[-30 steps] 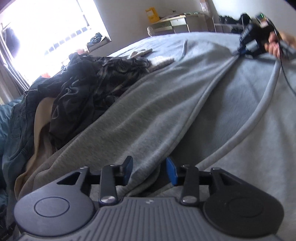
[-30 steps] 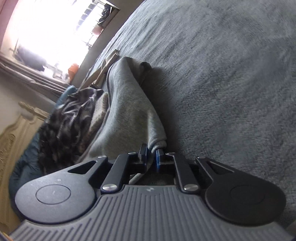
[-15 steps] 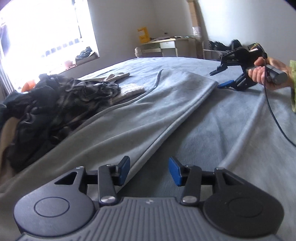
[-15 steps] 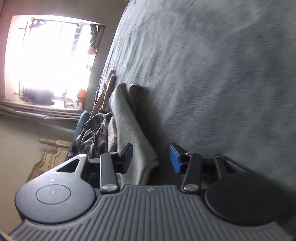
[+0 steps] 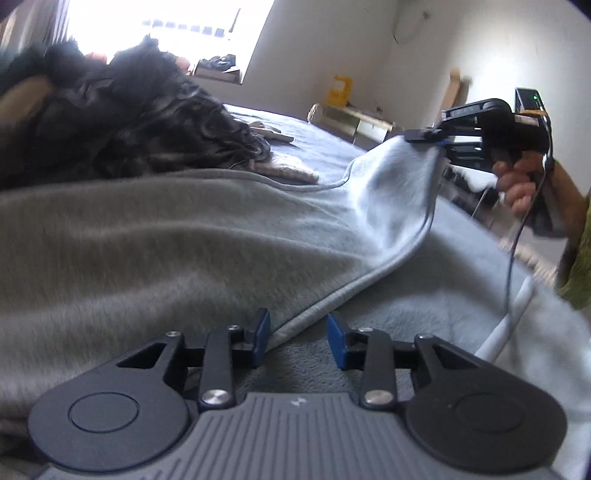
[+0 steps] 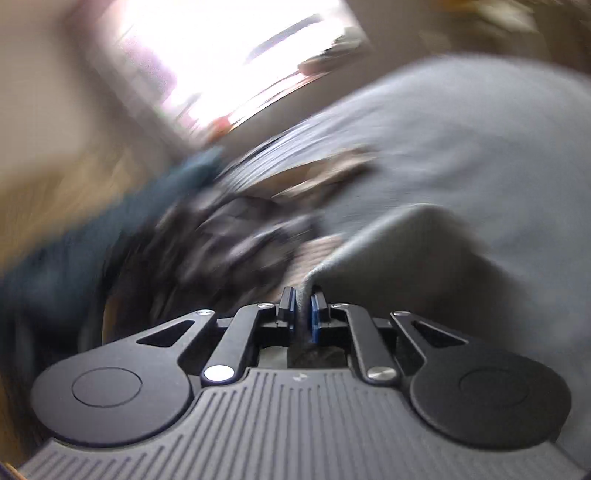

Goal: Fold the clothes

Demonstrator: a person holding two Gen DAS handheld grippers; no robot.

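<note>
Overhead, grey garment (image 5: 229, 236) corner in right gripper (image 6: 303, 306)

Soft, matt, fleecy grey cloth garment (image 5: 192, 236); matt black plastic gripper (image 5: 297, 338)

Two grippers are in view. The left gripper (image 5: 298, 338) sits at the lower centre of the left wrist view, and the right gripper (image 5: 424, 136) is at the upper right of the same view. One hand (image 5: 519, 182) is seen, at the right edge, around the right gripper's handle, with one olive sleeve (image 5: 578, 266) below it. One grey fleece garment (image 5: 184, 236) fills the middle. One pile of dark clothes (image 5: 122, 125) lies at the upper left; the pieces in it cannot be counted. One window (image 5: 159, 26) is at the top, one yellow box (image 5: 340, 88) at the upper centre.
</note>
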